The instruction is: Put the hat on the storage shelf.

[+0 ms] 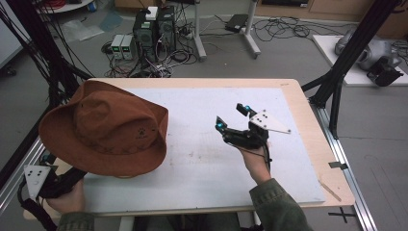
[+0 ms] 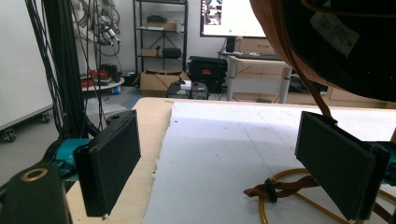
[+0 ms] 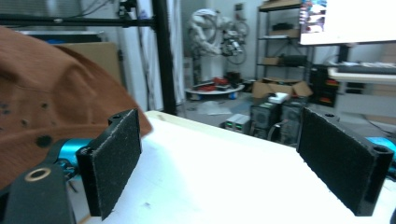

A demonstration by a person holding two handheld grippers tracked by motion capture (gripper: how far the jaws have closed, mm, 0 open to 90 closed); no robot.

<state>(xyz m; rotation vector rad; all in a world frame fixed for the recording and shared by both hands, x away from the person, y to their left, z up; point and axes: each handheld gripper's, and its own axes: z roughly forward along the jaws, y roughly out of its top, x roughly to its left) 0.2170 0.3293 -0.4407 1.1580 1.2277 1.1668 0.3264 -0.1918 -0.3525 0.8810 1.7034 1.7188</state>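
**Two Grippers and a Big Brown Hat**

Two grippers are out over the counter [image 1: 308,125], one in each hand. The brown hat [image 1: 108,127] sits on the left side of the counter, on the white sheet [image 1: 216,159]. Part of its floppy brim hangs out past the counter's left edge.

The left gripper [image 2: 219,158] is low at the near left corner, right under the hat's brim. Its fingers [image 2: 109,163] are spread wide, and nothing is between them. In the left gripper view, the inside of the hat [image 2: 336,42] hangs just above the right finger. A white tag [image 2: 334,25] is sewn inside it. The hat's brown braided cord [image 2: 285,186] lies on the white sheet between the fingers, next to a loop of yellow string [image 2: 271,210].

The right gripper [image 1: 233,118] is up in the air over the middle of the sheet, well apart from the hat. Its fingers [image 3: 114,158] are spread wide too, with nothing in them. In the right gripper view, the hat [image 3: 42,102] shows on the left, behind the left finger.
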